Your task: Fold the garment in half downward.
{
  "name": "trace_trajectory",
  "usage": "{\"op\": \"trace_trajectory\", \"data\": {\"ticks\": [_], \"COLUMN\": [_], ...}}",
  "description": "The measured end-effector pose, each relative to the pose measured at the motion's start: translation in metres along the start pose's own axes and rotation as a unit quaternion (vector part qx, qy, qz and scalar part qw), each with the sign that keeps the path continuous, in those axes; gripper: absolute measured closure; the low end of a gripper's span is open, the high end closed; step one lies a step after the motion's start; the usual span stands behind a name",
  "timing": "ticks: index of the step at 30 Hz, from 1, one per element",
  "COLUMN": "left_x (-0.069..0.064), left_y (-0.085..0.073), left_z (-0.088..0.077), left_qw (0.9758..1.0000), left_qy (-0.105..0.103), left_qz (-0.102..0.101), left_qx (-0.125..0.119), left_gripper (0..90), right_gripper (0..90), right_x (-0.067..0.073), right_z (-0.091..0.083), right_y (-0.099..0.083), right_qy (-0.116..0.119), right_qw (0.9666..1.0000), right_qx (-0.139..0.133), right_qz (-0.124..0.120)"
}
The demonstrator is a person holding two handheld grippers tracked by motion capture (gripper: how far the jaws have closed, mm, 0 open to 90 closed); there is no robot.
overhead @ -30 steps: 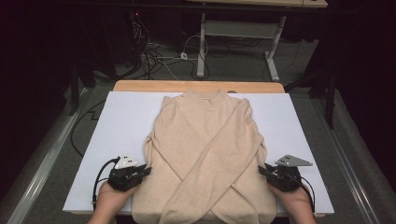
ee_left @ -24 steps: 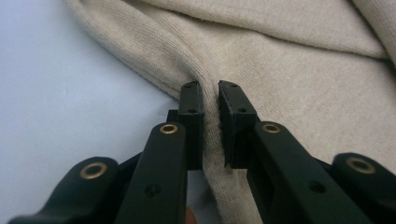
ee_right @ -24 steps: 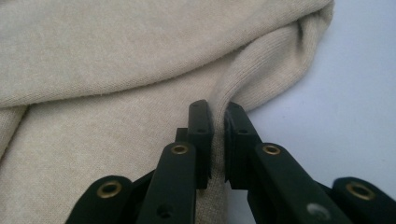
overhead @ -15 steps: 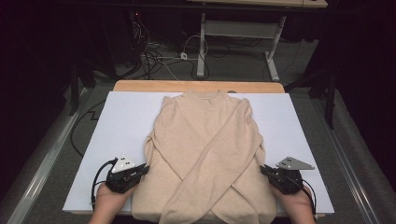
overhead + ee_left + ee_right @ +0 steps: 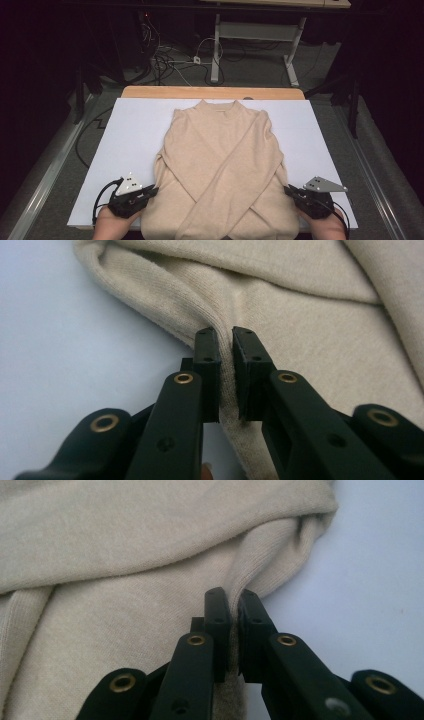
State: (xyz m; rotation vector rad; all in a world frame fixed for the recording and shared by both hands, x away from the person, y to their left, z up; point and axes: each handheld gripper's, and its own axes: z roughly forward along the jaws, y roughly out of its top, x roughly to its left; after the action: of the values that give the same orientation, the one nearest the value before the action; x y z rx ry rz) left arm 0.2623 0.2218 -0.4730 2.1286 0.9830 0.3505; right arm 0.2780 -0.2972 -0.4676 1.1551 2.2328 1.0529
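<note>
At the bottom of the high view we hold the left claw (image 5: 150,190) and right claw (image 5: 289,190), each pinching a side edge of the beige sweater (image 5: 222,165); their jaws have just been closing on the knit. The sweater lies mid-frame on the white table (image 5: 130,130), sleeves crossed, collar toward the top. Bare table flanks it left and right; cables (image 5: 170,62) lie beyond, upper centre.
</note>
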Motion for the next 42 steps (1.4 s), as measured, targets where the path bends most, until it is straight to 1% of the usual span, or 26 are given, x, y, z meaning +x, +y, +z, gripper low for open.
{"op": "trace_trajectory", "data": {"ticks": [3,8,11,13,15,20,22,24,26,28,30,32,33,35,36,38,40,41,42], "left_x": [-0.005,-0.01,-0.011,-0.01,-0.008,-0.008,-0.007,-0.005,-0.004,-0.002,0.0,0.002,0.004,0.007,0.008,0.011,0.017,0.019,0.021], "left_y": [-0.006,-0.017,-0.026,-0.03,-0.032,-0.03,-0.03,-0.028,-0.025,-0.022,-0.019,-0.014,-0.012,-0.007,-0.004,0.003,0.012,0.016,0.02], "left_z": [-0.004,-0.011,-0.012,-0.012,-0.011,-0.009,-0.008,-0.008,-0.008,-0.009,-0.011,-0.012,-0.011,-0.012,-0.012,-0.011,-0.008,-0.006,-0.003], "left_qw": [1.0,0.9999,0.9999,0.9999,0.9998,0.9996,0.9994,0.9992,0.9989,0.9984,0.9978,0.9978,0.9977,0.9974,0.9974,0.9973,0.9971,0.9974,0.9976], "left_qy": [-0.003,-0.007,-0.009,-0.009,-0.01,-0.012,-0.015,-0.018,-0.019,-0.018,-0.022,-0.013,-0.016,-0.011,-0.01,-0.006,-0.013,-0.011,-0.004], "left_qz": [0.003,0.007,-0.002,-0.007,-0.011,-0.019,-0.022,-0.028,-0.033,-0.042,-0.045,-0.053,-0.053,-0.056,-0.056,-0.055,-0.059,-0.055,-0.052], "left_qx": [0.0,0.002,-0.004,-0.008,-0.009,-0.018,-0.023,-0.021,-0.027,-0.033,-0.043,-0.038,-0.039,-0.043,-0.044,-0.047,-0.046,-0.046,-0.047], "left_gripper": [79.8,79.8,79.7,79.7,79.5,78.7,76.9,76.9,73.3,66.0,62.5,53.9,50.0,44.2,41.5,37.4,34.3,33.9,33.5], "right_gripper": [86.1,86.1,86.0,85.8,85.7,84.2,82.1,77.8,72.5,67.0,61.2,54.8,52.2,48.3,47.0,45.8,45.2,45.0,45.0], "right_x": [0.004,0.013,0.017,0.018,0.018,0.017,0.017,0.015,0.013,0.012,0.011,0.011,0.01,0.009,0.009,0.006,0.003,0.001,-0.001], "right_z": [-0.006,-0.016,-0.02,-0.021,-0.019,-0.015,-0.014,-0.012,-0.012,-0.012,-0.013,-0.014,-0.015,-0.017,-0.018,-0.018,-0.017,-0.015,-0.014], "right_y": [-0.008,-0.016,-0.023,-0.027,-0.029,-0.029,-0.028,-0.027,-0.024,-0.022,-0.02,-0.018,-0.017,-0.014,-0.013,-0.008,-0.002,0.001,0.005], "right_qy": [0.004,0.011,0.016,0.017,0.019,0.023,0.026,0.031,0.036,0.036,0.037,0.035,0.032,0.032,0.03,0.026,0.023,0.021,0.019], "right_qw": [1.0,0.9999,0.9999,0.9998,0.9997,0.9996,0.9996,0.9993,0.999,0.9989,0.9986,0.9984,0.9982,0.9976,0.9973,0.9975,0.9976,0.9978,0.9979], "right_qx": [-0.003,-0.004,-0.006,-0.007,-0.007,-0.01,-0.01,-0.014,-0.017,-0.024,-0.033,-0.041,-0.046,-0.054,-0.06,-0.059,-0.058,-0.057,-0.056], "right_qz": [0.003,-0.002,-0.003,0.003,0.01,0.012,0.011,0.014,0.021,0.019,0.02,0.02,0.02,0.027,0.031,0.03,0.029,0.028,0.026]}}
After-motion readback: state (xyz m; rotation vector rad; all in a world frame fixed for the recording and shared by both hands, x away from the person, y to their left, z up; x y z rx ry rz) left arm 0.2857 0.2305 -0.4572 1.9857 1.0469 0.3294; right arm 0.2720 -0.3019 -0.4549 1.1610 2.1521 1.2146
